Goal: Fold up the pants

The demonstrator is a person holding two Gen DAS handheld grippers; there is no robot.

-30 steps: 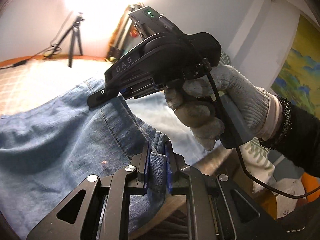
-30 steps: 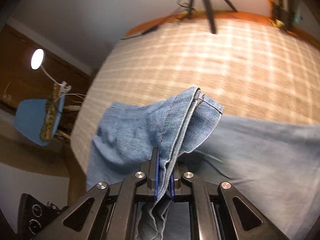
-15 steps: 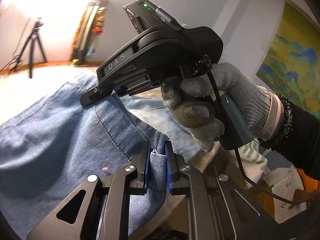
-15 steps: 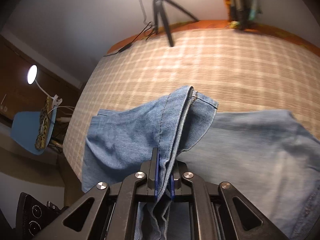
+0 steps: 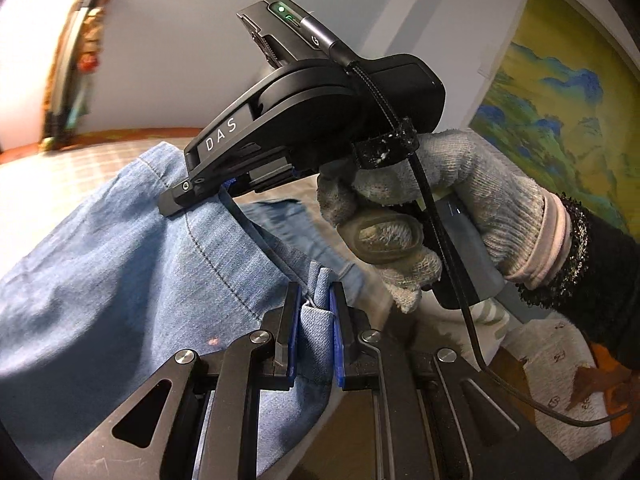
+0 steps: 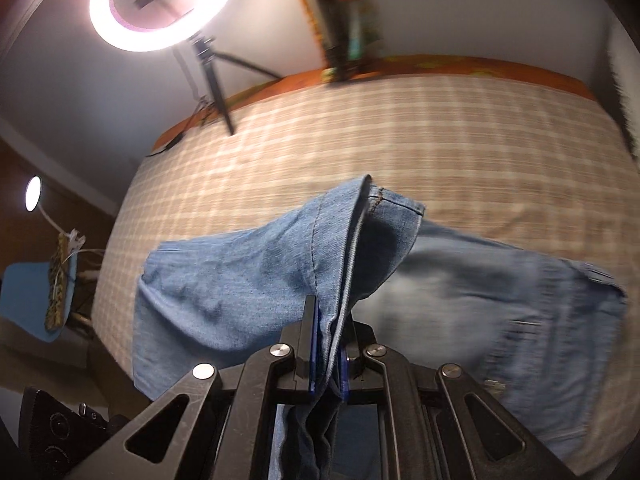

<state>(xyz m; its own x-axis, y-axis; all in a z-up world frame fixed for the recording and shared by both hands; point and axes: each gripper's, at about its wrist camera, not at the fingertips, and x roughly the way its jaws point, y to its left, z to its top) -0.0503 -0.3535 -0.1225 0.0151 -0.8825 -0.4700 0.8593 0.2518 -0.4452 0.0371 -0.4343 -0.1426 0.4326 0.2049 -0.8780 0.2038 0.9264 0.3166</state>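
Right wrist view: a bed (image 6: 400, 128) with a tan checked cover fills most of the scene, and blue denim pants (image 6: 240, 280) lie spread across it. A lit ring light (image 6: 160, 4) stands on a tripod beyond the bed. The right gripper (image 6: 326, 344) has its fingers clamped on a raised fold of the pants, a stitched hem peaking above them. In the left wrist view, the left gripper (image 5: 314, 320) is likewise clamped on a bunched edge of denim. A gloved right hand (image 5: 432, 216) holds the other gripper just above the cloth.
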